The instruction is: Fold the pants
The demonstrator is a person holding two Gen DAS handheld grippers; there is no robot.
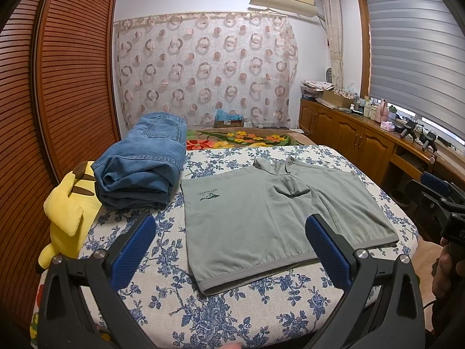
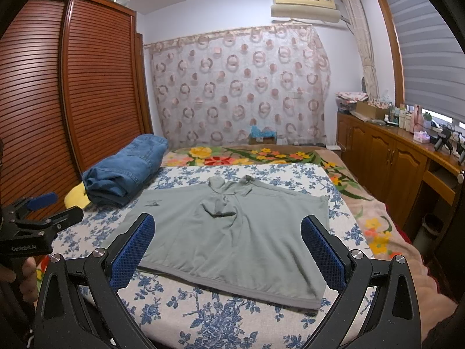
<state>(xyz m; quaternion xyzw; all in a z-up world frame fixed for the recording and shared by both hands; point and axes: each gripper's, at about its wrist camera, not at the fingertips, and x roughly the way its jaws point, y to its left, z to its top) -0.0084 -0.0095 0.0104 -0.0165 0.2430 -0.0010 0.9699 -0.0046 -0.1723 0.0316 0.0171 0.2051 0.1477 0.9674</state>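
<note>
Grey-green pants [image 1: 270, 218] lie spread flat on the blue-flowered bed cover [image 1: 232, 314], with the hems toward me and a small dark logo on the left. They also show in the right wrist view [image 2: 232, 238]. My left gripper [image 1: 229, 250] is open and empty, held above the near hem. My right gripper [image 2: 226, 247] is open and empty, above the near edge of the pants. The right gripper also shows at the right edge of the left wrist view [image 1: 438, 195], and the left gripper at the left edge of the right wrist view [image 2: 49, 209].
Folded blue jeans [image 1: 142, 163] lie at the back left of the bed. A yellow plush toy [image 1: 66, 212] sits beside them at the left edge. A wooden wardrobe [image 1: 58, 87] stands on the left; wooden cabinets [image 1: 348, 133] with clutter run along the right. A flowered blanket [image 2: 261, 154] lies behind.
</note>
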